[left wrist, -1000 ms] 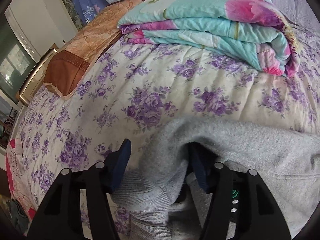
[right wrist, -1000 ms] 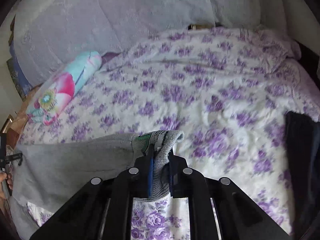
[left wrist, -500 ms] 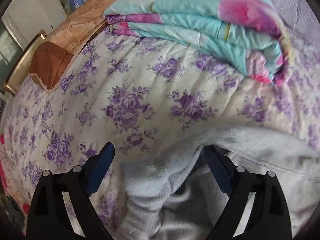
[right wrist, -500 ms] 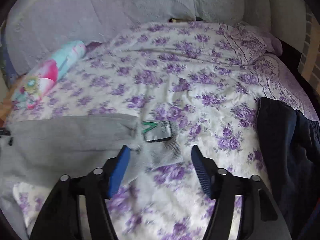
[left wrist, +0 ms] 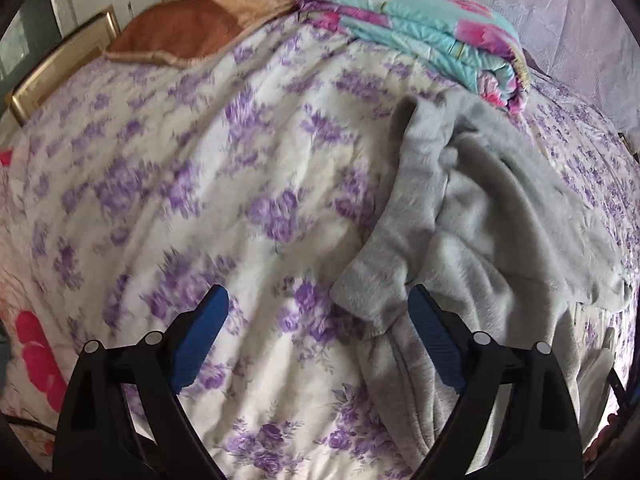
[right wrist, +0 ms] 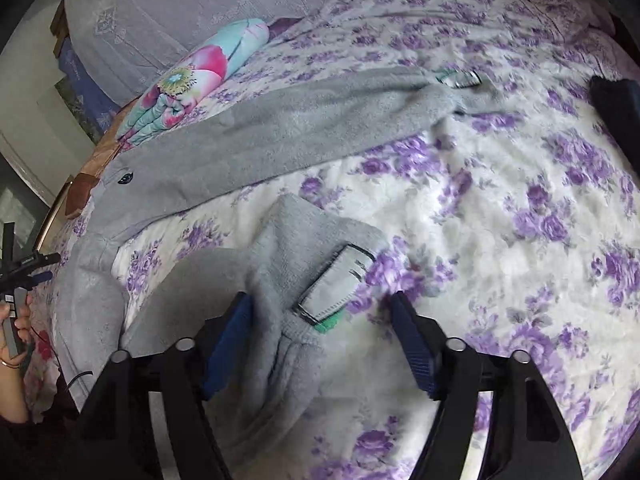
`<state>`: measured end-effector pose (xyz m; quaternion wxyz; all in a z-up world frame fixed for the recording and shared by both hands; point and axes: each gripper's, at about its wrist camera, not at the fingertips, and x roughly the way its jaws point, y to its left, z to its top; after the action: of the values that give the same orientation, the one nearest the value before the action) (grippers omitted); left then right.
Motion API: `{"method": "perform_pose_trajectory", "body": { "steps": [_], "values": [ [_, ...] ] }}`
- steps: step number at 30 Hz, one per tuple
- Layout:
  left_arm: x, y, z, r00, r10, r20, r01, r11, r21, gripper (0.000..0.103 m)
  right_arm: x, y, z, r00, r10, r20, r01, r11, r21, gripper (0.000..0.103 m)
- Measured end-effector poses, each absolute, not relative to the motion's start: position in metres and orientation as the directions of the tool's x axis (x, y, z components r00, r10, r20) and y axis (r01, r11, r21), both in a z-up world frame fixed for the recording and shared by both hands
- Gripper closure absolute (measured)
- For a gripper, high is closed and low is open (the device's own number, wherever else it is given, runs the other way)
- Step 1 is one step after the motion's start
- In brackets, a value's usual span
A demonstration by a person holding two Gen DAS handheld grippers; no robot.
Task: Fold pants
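Note:
Grey fleece pants lie spread on the purple-flowered bedspread. One leg stretches toward the far right. The other leg's cuff, with a grey label, lies bunched just ahead of my right gripper, which is open and empty. In the left wrist view the pants' crumpled waist end lies to the right. My left gripper is open and empty, its right finger beside the grey fabric. The left gripper also shows in the right wrist view, held in a hand.
A folded turquoise and pink quilt lies at the head of the bed, also in the right wrist view. A brown pillow sits by the bed's wooden edge. A dark garment lies at the right edge.
Both grippers have let go of the pants and pulled back. The left was open around the waist, the right shut on a cuff; the pants now lie on the bed.

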<state>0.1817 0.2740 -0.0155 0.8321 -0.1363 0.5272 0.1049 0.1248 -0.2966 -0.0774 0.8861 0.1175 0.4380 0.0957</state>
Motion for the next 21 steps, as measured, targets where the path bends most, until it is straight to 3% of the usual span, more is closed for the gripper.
{"method": "perform_pose_trajectory", "body": {
  "steps": [1,2,3,4,5,6,10,14,19,20,21],
  "values": [
    [0.183,0.275,-0.026,0.420,-0.026,-0.907,-0.321,0.931,-0.175,0.017,0.126,-0.290,-0.075,0.599,0.287,-0.748,-0.093,0.952,0.292,0.072],
    [0.184,0.271,-0.034,0.417,-0.082,-0.905,-0.319,0.919,-0.230,0.022,0.126,-0.288,-0.071,0.607,0.287,-0.741,-0.091,0.952,0.294,0.077],
    [0.186,0.263,-0.039,0.417,-0.120,-0.901,-0.308,0.914,-0.264,0.033,0.123,-0.288,-0.067,0.617,0.296,-0.729,-0.091,0.947,0.307,0.090],
    [0.185,0.252,-0.038,0.435,-0.126,-0.892,-0.298,0.914,-0.274,0.039,0.120,-0.290,-0.060,0.627,0.300,-0.719,-0.088,0.944,0.317,0.093],
    [0.184,0.242,-0.035,0.453,-0.099,-0.886,-0.291,0.923,-0.252,0.051,0.115,-0.294,-0.053,0.646,0.289,-0.706,-0.076,0.945,0.318,0.097],
    [0.182,0.232,-0.032,0.468,-0.107,-0.877,-0.271,0.927,-0.258,0.058,0.107,-0.301,-0.046,0.671,0.261,-0.694,-0.058,0.951,0.302,0.097],
    [0.176,0.209,-0.030,0.497,-0.119,-0.860,-0.259,0.925,-0.278,0.065,0.077,-0.335,-0.027,0.735,0.225,-0.640,-0.009,0.947,0.322,0.097],
    [0.165,0.211,-0.025,0.537,-0.130,-0.833,-0.292,0.898,-0.329,0.082,0.045,-0.369,-0.006,0.811,0.154,-0.565,0.059,0.939,0.340,0.097],
    [0.106,0.229,0.019,0.670,-0.148,-0.727,-0.287,0.852,-0.437,0.084,-0.043,-0.401,0.046,0.931,-0.036,-0.364,0.152,0.943,0.295,0.096],
    [0.093,0.229,0.015,0.667,-0.155,-0.729,-0.286,0.850,-0.443,0.084,-0.055,-0.404,0.042,0.924,-0.091,-0.371,0.202,0.940,0.274,0.094],
    [0.087,0.227,0.009,0.658,-0.149,-0.738,-0.287,0.857,-0.428,0.084,-0.059,-0.409,0.030,0.902,-0.122,-0.415,0.247,0.933,0.262,0.085]
  ]
}}
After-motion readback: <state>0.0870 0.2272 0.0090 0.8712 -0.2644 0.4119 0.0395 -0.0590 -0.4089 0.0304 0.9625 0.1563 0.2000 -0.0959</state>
